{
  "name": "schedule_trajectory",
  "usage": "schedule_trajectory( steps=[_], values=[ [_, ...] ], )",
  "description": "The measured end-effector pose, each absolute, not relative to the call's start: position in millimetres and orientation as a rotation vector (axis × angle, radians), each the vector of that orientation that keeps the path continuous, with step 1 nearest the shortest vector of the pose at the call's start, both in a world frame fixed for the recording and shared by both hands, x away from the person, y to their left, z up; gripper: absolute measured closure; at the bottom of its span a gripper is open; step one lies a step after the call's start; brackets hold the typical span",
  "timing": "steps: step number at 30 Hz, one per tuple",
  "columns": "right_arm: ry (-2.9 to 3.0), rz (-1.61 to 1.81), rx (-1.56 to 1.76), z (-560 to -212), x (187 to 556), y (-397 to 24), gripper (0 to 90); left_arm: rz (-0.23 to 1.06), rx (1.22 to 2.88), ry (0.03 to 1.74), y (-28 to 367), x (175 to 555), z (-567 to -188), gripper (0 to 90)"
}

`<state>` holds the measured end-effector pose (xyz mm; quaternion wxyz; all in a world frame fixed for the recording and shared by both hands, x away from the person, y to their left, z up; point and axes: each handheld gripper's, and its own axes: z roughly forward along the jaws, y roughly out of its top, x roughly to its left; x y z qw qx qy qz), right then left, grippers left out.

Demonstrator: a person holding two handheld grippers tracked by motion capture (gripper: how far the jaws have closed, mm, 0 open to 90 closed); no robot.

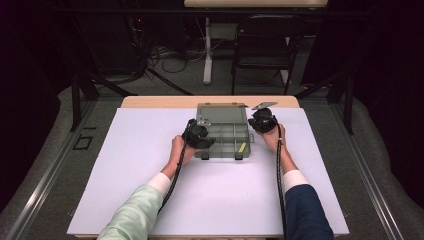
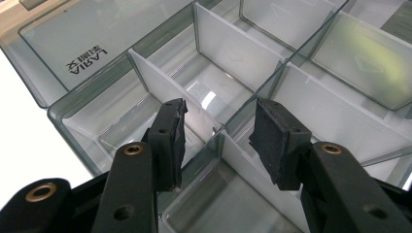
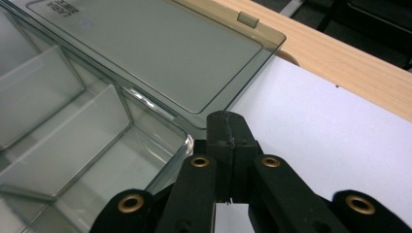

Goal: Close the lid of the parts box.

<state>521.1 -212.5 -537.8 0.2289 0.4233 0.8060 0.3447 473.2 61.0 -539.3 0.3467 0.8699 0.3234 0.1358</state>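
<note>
Smoky clear plastic organiser box [image 1: 222, 132] with white dividers lies lid-open on the white-covered desk [image 1: 150, 200]. Left gripper [image 2: 218, 133] hovers above its compartments, jaws apart; right gripper [image 3: 227, 141], jaws together and empty, sits beside its corner.

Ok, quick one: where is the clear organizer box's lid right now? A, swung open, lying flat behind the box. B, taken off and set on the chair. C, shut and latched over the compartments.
A: the lid lies flat on the table behind the box, leaving its divided compartments uncovered.
</note>
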Motion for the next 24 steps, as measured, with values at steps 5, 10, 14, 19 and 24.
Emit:
schedule_trajectory(
  steps=[5,10,14,19,24],
  values=[
    [2.240,0.885,1.174,-543.0,528.1,-209.4,90.0,0.352,2.256,0.836,61.2,473.3,-539.5,55.5],
    [2.256,0.865,1.180,-546.9,531.7,-209.2,90.0,0.351,2.256,0.831,61.6,473.5,-539.6,55.6],
    [2.278,0.828,1.188,-550.4,533.2,-209.0,90.0,0.351,2.255,0.831,61.6,473.5,-539.7,55.6],
    [2.273,0.868,1.201,-554.8,536.9,-210.7,90.0,0.346,2.255,0.825,62.0,473.9,-539.9,55.6],
    [2.269,0.903,1.210,-556.1,539.4,-212.9,90.0,0.345,2.259,0.817,62.3,474.2,-539.9,55.7]
  ],
)
